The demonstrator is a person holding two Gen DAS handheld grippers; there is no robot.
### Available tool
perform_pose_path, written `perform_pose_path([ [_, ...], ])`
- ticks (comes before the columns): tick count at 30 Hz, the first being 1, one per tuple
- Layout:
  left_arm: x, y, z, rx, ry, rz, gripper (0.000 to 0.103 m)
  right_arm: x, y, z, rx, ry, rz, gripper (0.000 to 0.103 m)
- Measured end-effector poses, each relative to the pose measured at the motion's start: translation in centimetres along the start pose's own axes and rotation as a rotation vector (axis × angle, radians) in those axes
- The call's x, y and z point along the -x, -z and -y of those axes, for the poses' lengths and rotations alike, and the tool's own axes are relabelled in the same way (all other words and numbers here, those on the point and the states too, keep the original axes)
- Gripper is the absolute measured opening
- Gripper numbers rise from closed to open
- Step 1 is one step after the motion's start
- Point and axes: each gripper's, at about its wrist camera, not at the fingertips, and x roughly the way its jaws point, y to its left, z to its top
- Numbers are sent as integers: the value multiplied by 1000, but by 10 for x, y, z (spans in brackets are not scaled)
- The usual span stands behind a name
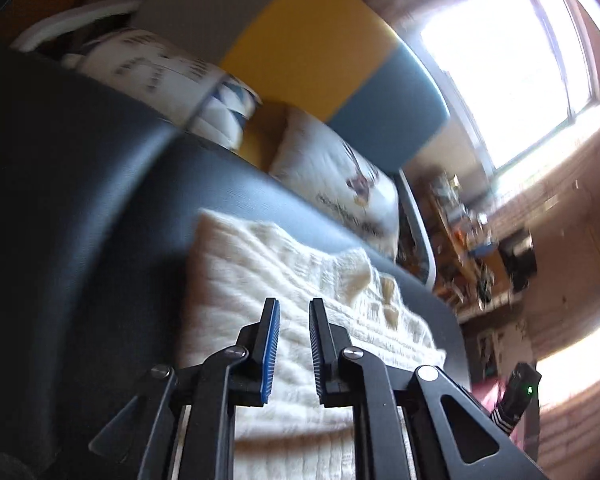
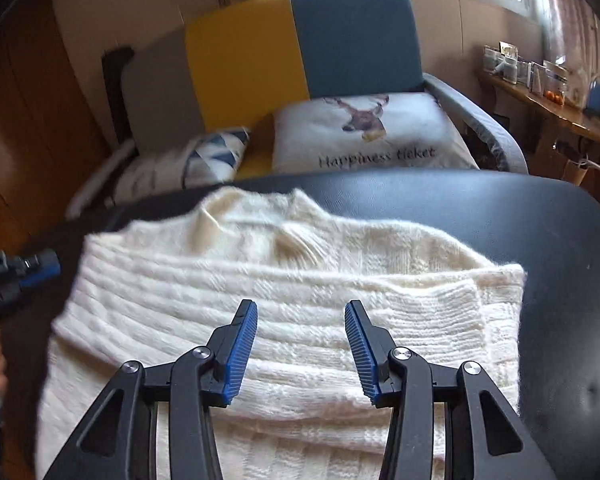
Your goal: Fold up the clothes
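In the left wrist view, the left gripper (image 1: 294,350) hangs over the cream sweater (image 1: 260,280) on the dark table (image 1: 80,200); its fingers stand slightly apart with nothing between them, knit beneath and ahead of the tips. This blurred view alone shows the window (image 1: 512,68). In the right wrist view, the right gripper (image 2: 300,350) is wide open and empty above a folded layer. The sweater looks soft, thick and floppy; the folded edge right of the fingers seems the best hold. Only here are the collar and a pillow (image 2: 372,136) clear.
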Motion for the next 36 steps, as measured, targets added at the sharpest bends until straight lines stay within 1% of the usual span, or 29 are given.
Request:
perform_pose_path([
  [1,-12,1,2,-10,-26,-13,13,-8,5,6,-12,27,-20,47],
  [2,-25,4,-4,6,-53,-36,13,-11,11,14,-34,23,-19,46],
  [3,-36,7,-13,27,-63,-55,12,-13,17,23,-60,4,-6,46],
  [4,-37,11,-21,40,-60,-47,10,-12,22,29,-70,-14,4,43],
  [6,-27,14,-25,43,-42,-21,9,-10,25,36,-65,-39,9,42],
  [7,-22,15,-27,45,-33,-9,9,-9,20,35,-57,-47,-9,42],
  [9,-7,18,-27,26,-16,23,13,-5,8,32,-46,-70,-50,45],
  [10,2,20,-26,11,-8,38,16,0,-1,29,-45,-130,-50,46],
  [11,10,24,-27,-6,-1,48,16,3,-14,23,-52,-245,-49,49],
  [12,18,29,-28,-25,6,52,16,4,-26,16,-63,-375,-53,56],
  [13,20,34,-27,-47,12,46,16,0,-41,3,-70,-524,-81,73],
  [14,21,39,-24,-72,13,35,17,-7,-56,-14,-62,-648,-115,87],
  [15,20,44,-21,-99,10,23,17,-17,-70,-34,-43,-736,-151,91],
  [16,18,49,-18,-122,4,12,17,-28,-83,-55,-21,-815,-189,92],
  [19,12,61,-17,-156,-16,3,17,-78,-117,-118,26,-947,-350,92],
  [20,13,63,-19,-154,-10,9,17,-92,-125,-136,59,-956,-394,92],
  [22,13,63,-22,-148,2,16,17,-121,-135,-170,141,-940,-486,92],
  [25,11,64,-26,-147,11,12,17,-154,-129,-203,262,-916,-669,92],
  [27,11,64,-30,-131,31,11,17,-166,-122,-216,316,-915,-749,92],
  [29,11,64,-34,-111,53,9,17,-170,-112,-228,338,-1008,-842,92],
  [32,11,64,-39,-88,77,9,17,-169,-102,-249,371,-1114,-877,94],
  [33,11,64,-39,-89,76,9,17,-170,-100,-255,374,-1146,-867,94],
  [35,11,65,-37,-95,68,11,17,-180,-100,-260,302,-1190,-807,94],
  [36,10,66,-37,-96,64,13,17,-186,-100,-260,257,-1199,-777,94],
])
